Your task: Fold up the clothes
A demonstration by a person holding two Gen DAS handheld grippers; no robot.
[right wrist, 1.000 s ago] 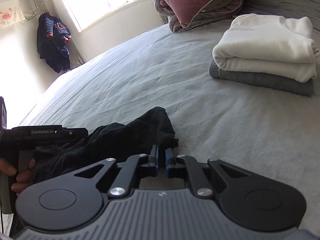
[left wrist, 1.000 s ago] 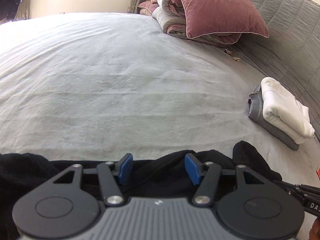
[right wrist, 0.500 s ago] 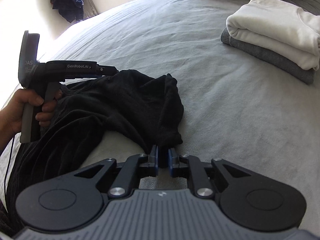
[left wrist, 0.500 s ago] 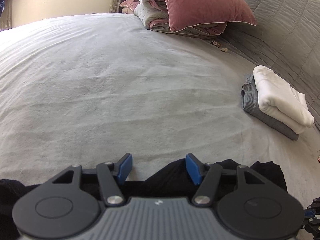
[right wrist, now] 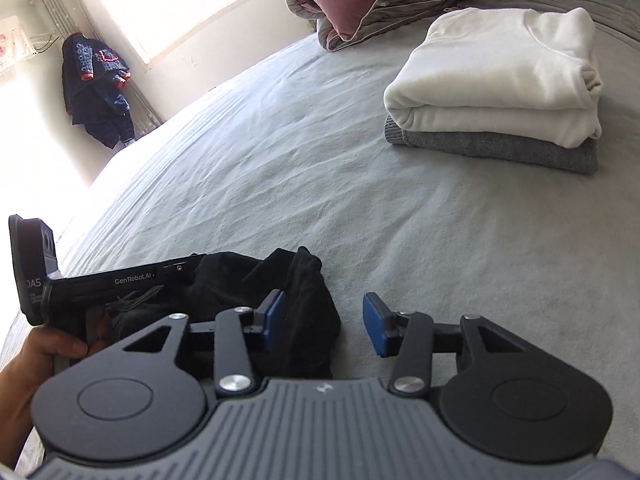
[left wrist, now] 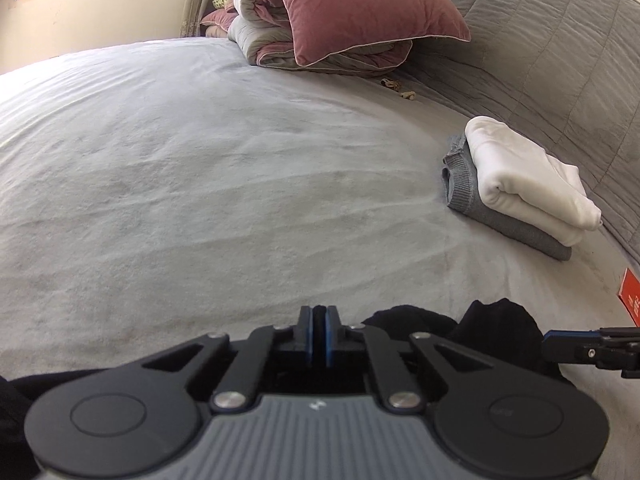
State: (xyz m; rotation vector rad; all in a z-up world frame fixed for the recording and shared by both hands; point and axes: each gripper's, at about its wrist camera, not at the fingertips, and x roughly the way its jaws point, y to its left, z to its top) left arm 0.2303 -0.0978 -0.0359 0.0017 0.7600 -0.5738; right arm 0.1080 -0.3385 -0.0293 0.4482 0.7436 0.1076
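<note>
The black garment (right wrist: 256, 292) lies bunched at the bed's (right wrist: 360, 220) near edge, stretching leftward. The right gripper (right wrist: 324, 324) stands spread beside its right end; the left gripper (left wrist: 319, 336) is pressed together (whether it pinches cloth, I cannot tell).

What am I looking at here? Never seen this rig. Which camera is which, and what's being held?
No robot arm: a person holds a two-finger gripper in each hand, and a fisheye camera on each one looks forward along its fingers.

Left wrist view: the left gripper fills the bottom edge, its blue pads pressed together. Whether any cloth is pinched between them cannot be told. Right wrist view: the right gripper is open and holds nothing; the hand on the left gripper's handle shows at the left.

Both point across a bed with a grey sheet. A crumpled black garment lies near the grippers, unfolded. Farther off sits a stack: a folded white garment on a folded grey garment. At the head lie a pink pillow and a rolled duvet.
</note>
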